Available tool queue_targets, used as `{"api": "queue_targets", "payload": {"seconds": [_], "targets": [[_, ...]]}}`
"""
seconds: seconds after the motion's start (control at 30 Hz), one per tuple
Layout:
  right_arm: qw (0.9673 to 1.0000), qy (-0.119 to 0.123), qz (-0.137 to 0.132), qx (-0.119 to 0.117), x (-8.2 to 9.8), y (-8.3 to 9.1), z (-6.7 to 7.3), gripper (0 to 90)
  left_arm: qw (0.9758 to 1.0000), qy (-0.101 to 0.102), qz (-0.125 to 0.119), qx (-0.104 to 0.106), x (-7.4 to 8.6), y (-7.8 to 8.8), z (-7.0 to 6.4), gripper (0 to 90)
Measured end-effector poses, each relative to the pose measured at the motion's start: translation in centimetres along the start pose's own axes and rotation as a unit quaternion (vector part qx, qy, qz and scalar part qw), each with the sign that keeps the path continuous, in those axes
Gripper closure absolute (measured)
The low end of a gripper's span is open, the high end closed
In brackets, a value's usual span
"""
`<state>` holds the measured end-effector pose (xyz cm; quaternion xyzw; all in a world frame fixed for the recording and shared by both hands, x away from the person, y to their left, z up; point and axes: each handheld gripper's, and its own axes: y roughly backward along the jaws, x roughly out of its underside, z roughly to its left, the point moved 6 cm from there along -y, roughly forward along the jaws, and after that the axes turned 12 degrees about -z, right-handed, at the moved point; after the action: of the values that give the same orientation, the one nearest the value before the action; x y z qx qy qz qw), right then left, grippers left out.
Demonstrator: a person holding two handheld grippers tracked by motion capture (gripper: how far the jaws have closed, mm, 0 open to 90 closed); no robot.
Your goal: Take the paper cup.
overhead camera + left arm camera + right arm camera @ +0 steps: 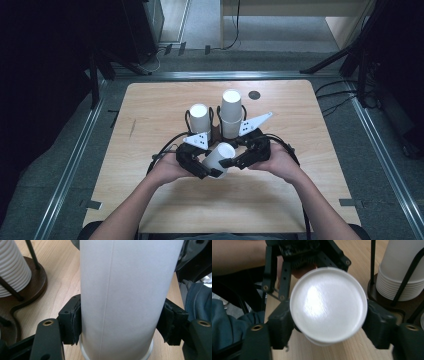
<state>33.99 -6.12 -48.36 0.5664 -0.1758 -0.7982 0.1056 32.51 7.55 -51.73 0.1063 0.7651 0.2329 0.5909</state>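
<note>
The cup (218, 158) lies tilted above the table (150, 115), at 6 o'clock from the two stacks (231, 112) in the rack (215, 131); it is already off a stack. The left gripper (202, 171) clamps its wall near the rim. The right gripper (229, 163) flanks its closed bottom, jaws half wide; whether they press I cannot tell. Placing it seems left to do.

Light wooden tabletop (150, 115) with rounded corners.
Near its centre, a dark brown holder base (37, 285) carrying two stacks of white cups (231, 112); beyond them, a small dark round disc (254, 95).
</note>
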Motion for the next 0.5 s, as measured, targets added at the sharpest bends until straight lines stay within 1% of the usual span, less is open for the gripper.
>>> {"api": "queue_targets", "payload": {"seconds": [0.03, 0.07, 0.1, 0.13, 0.2, 0.23, 0.33, 0.37, 0.43, 0.47, 0.5], "targets": [[0.9999, 0.006, 0.014, -0.002, 0.4, 0.1, -0.1, 28.5, 1.0000, 0.003, 0.002, -0.007, 0.1, 0.3, 0.2, 31.3], [0.9999, 0.006, 0.014, -0.002, 0.4, 0.1, -0.1, 28.5, 1.0000, 0.003, 0.002, -0.007, 0.1, 0.3, 0.2, 31.2], [0.9998, 0.008, 0.019, 0.001, 0.6, 0.2, -0.2, 27.6, 0.9999, 0.008, 0.004, -0.004, 0.1, 0.5, 0.2, 31.2], [0.9997, 0.011, 0.024, 0.002, 0.7, 0.2, -0.2, 26.8, 0.9999, 0.008, 0.007, -0.007, 0.2, 0.6, 0.3, 31.2], [0.9993, 0.014, 0.033, 0.010, 0.9, 0.3, -0.4, 26.7, 0.9997, 0.011, 0.018, -0.011, 0.4, 0.9, 0.4, 31.2], [0.9989, 0.019, 0.040, 0.016, 1.1, 0.3, -0.5, 27.0, 0.9996, 0.008, 0.023, -0.015, 0.5, 1.1, 0.5, 31.2], [0.9973, 0.023, 0.065, 0.027, 1.9, 0.3, -0.8, 28.3, 0.9993, 0.013, 0.028, -0.024, 0.5, 1.4, 0.9, 31.2], [0.9964, 0.025, 0.075, 0.031, 2.1, 0.2, -0.8, 28.4, 0.9992, 0.016, 0.029, -0.023, 0.5, 1.4, 0.9, 31.2], [0.9952, 0.028, 0.086, 0.037, 2.5, 0.1, -0.9, 28.4, 0.9989, 0.021, 0.032, -0.027, 0.5, 1.6, 1.1, 31.2], [0.9943, 0.031, 0.093, 0.044, 2.7, 0.1, -1.0, 28.3, 0.9987, 0.023, 0.035, -0.029, 0.5, 1.6, 1.2, 31.2], [0.9924, 0.038, 0.104, 0.054, 3.2, 0.0, -1.3, 28.3, 0.9986, 0.021, 0.038, -0.030, 0.5, 1.6, 1.3, 31.2]]}}
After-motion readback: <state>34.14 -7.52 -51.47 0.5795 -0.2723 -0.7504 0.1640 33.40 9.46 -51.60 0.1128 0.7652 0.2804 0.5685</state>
